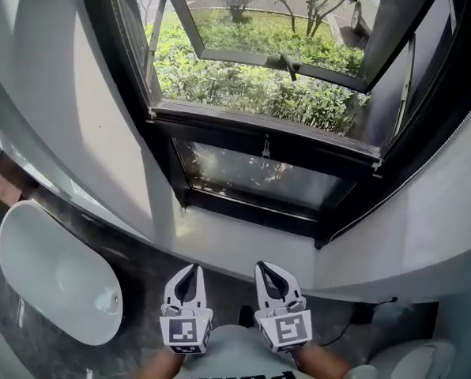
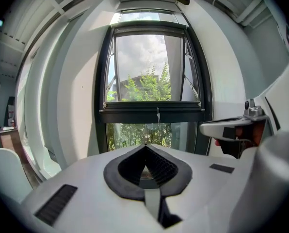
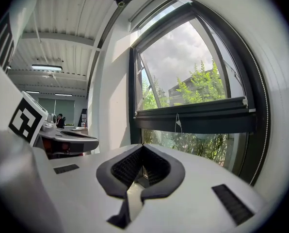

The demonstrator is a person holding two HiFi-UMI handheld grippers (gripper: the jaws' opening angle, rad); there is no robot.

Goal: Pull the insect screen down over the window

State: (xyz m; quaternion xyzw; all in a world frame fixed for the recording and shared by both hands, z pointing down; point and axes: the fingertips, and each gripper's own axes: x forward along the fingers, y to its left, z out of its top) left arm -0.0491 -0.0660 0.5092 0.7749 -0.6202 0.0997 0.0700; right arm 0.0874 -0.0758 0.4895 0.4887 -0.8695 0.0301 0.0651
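Dark floor (image 1: pixel 145 279), white oval object (image 1: pixel 54 275)

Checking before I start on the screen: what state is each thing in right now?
Window sash, swung open outward.
Pull cord, hanging free at the middle rail.
Insect screen, mesh not discernible.
Left gripper, shut, empty.
Right gripper, shut, empty.

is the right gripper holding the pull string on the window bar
No: the right gripper is shut on nothing, apart from the pull string, which dangles free from the window bar.

White walls (image 1: pixel 101 133), dark floor (image 1: pixel 150 265) (white oval fixture (image 1: pixel 54 271) left).
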